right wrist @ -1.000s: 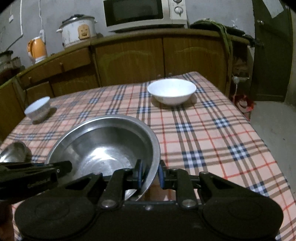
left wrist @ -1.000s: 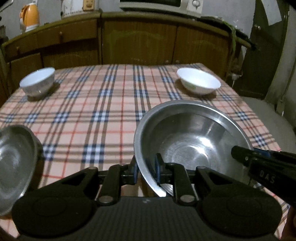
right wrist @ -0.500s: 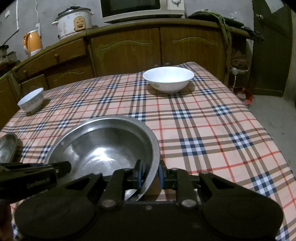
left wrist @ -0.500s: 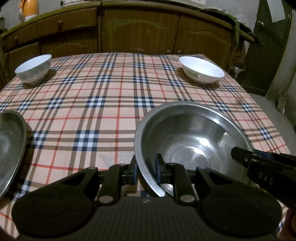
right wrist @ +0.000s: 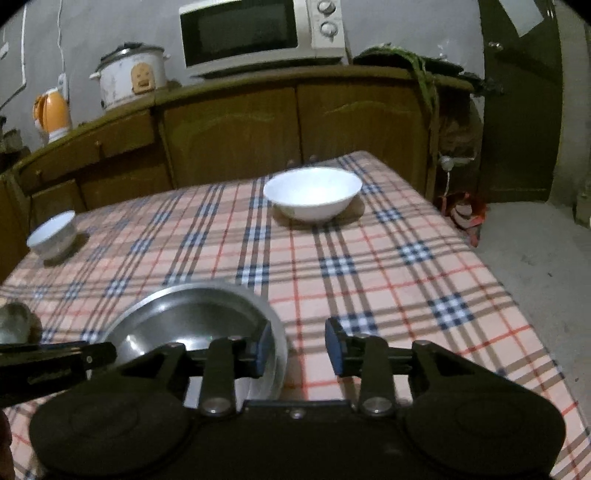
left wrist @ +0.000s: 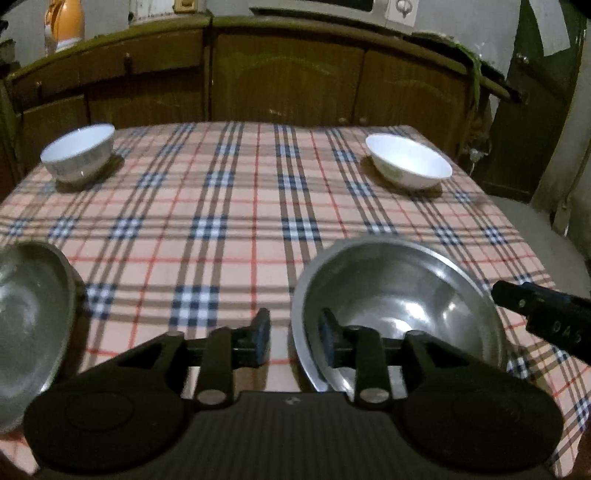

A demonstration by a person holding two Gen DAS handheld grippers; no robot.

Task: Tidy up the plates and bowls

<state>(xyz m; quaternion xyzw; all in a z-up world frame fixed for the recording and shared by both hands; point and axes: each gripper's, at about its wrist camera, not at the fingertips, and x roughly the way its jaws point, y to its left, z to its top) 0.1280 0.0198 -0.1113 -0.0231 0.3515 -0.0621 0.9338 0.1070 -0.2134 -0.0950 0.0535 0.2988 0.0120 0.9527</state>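
A large steel bowl point(left wrist: 402, 291) rests on the plaid tablecloth near the front edge; it also shows in the right wrist view point(right wrist: 192, 321). My left gripper point(left wrist: 293, 334) is open, its jaws astride the bowl's left rim. My right gripper point(right wrist: 297, 347) is open astride the right rim. A smaller steel bowl point(left wrist: 29, 325) sits at the front left. A wide white bowl point(left wrist: 408, 160) stands at the back right, also in the right wrist view point(right wrist: 312, 192). A small white bowl point(left wrist: 77, 151) stands at the back left.
The plaid-covered table point(left wrist: 229, 206) ends at the right above a concrete floor point(right wrist: 535, 258). Wooden cabinets point(right wrist: 288, 125) run behind it with a microwave point(right wrist: 258, 33), rice cooker point(right wrist: 129, 75) and orange kettle point(right wrist: 53, 110).
Both grippers were shut on the large steel bowl's rim and have opened, letting it go. The bowl now sits on the table, and both cameras have tilted up.
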